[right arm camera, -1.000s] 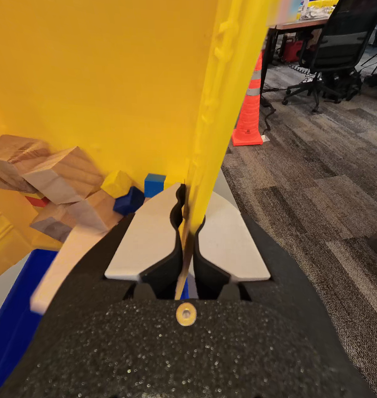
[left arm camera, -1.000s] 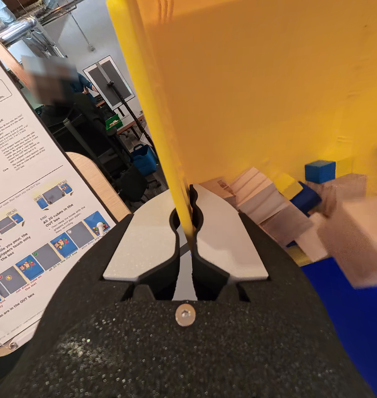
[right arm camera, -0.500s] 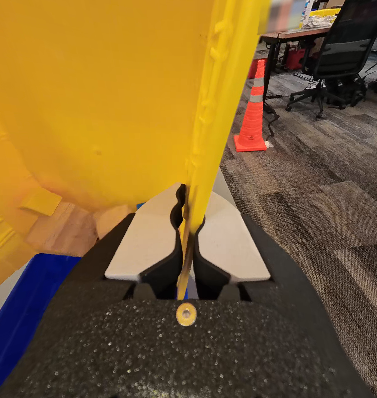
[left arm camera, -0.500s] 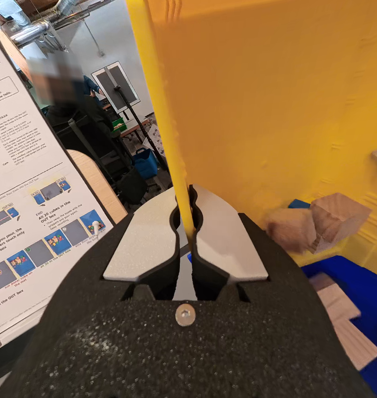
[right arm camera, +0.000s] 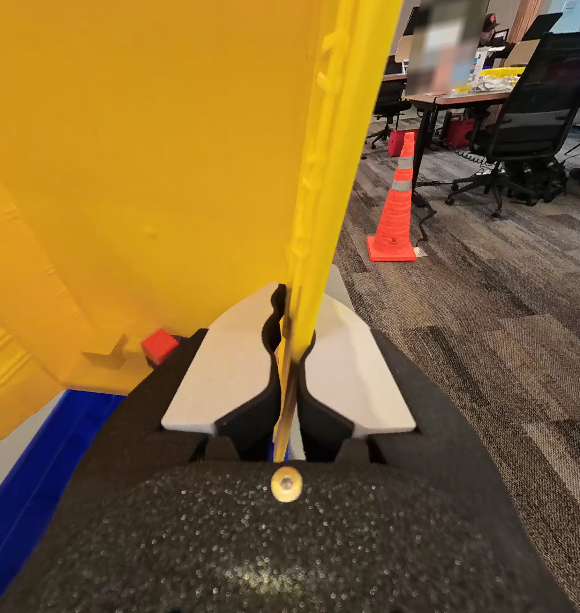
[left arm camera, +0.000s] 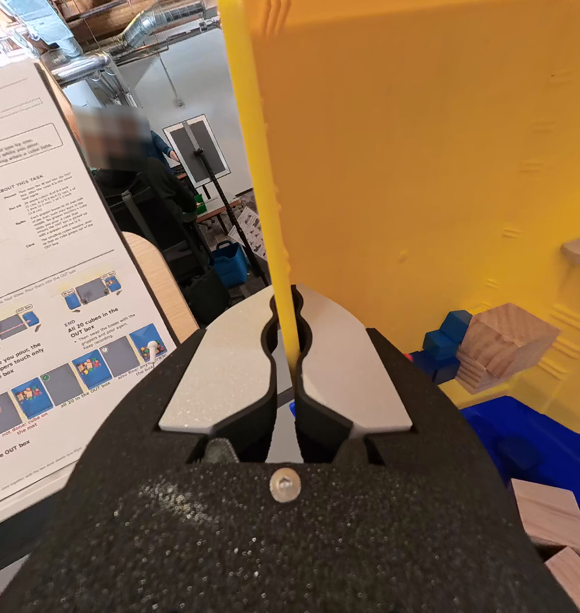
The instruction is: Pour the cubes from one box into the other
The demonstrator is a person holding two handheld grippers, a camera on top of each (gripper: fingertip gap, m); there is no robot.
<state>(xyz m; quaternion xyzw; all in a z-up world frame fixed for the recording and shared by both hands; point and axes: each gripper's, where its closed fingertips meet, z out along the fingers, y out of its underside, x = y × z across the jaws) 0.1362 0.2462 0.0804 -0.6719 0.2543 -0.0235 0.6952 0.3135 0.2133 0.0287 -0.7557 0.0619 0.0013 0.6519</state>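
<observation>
A yellow box [left arm camera: 414, 166] is tipped up steeply, its inside facing both cameras. My left gripper [left arm camera: 287, 298] is shut on its left wall, and my right gripper [right arm camera: 290, 298] is shut on its right wall [right arm camera: 318, 166]. A blue box [left arm camera: 520, 441] sits below the yellow one and also shows in the right wrist view [right arm camera: 43, 464]. A large wooden cube [left arm camera: 504, 345] and small blue cubes [left arm camera: 447, 338] hang at the yellow box's lower edge. Wooden cubes [left arm camera: 547, 520] lie in the blue box. A red cube [right arm camera: 159, 345] shows at the yellow box's lower edge.
A white instruction board [left arm camera: 43, 282] stands close on the left. A person sits behind it, with a blue bin [left arm camera: 230, 262] on the floor. On the right are grey carpet [right arm camera: 481, 331], an orange cone [right arm camera: 396, 205], an office chair [right arm camera: 530, 126] and desks.
The yellow box has tipped up further. Most cubes have slid out of it into the blue box. Both grippers have kept their hold on its walls.
</observation>
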